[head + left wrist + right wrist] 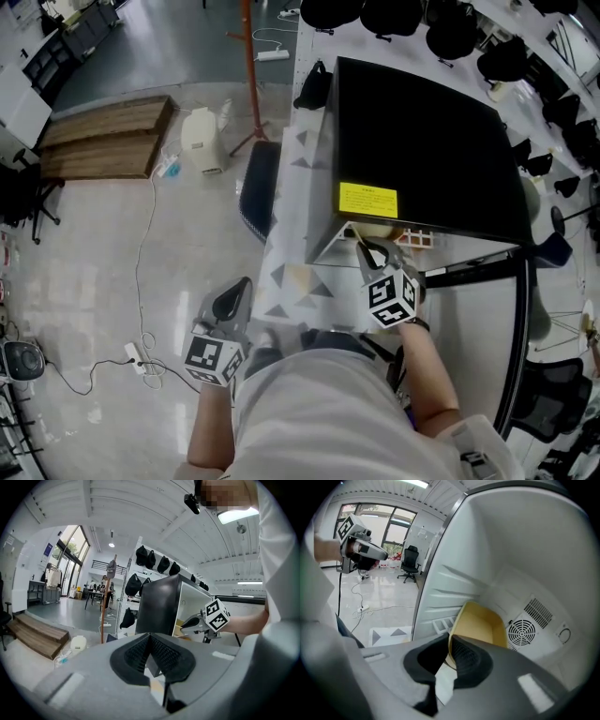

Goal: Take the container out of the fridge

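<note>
A black mini fridge [422, 141] stands on a table with its door [521, 319] swung open to the right. Inside it, a yellow open-top container [483, 623] sits near the white back wall, beside a round fan vent [521, 632]. My right gripper [375, 251] reaches into the fridge mouth. In the right gripper view its jaws [449, 641] are shut on the container's near rim, one pad inside and one outside. My left gripper [234, 295] hangs back off the table's left edge, shut, with nothing between its pads [150, 637]. It looks toward the fridge [159, 606].
The table wears a grey cloth with triangle print [291, 272]. On the floor to the left lie a wooden platform [103, 136], a white canister [202, 141], a red coat stand [248, 56] and loose cables [141, 356]. Black caps hang on the wall [450, 23] behind.
</note>
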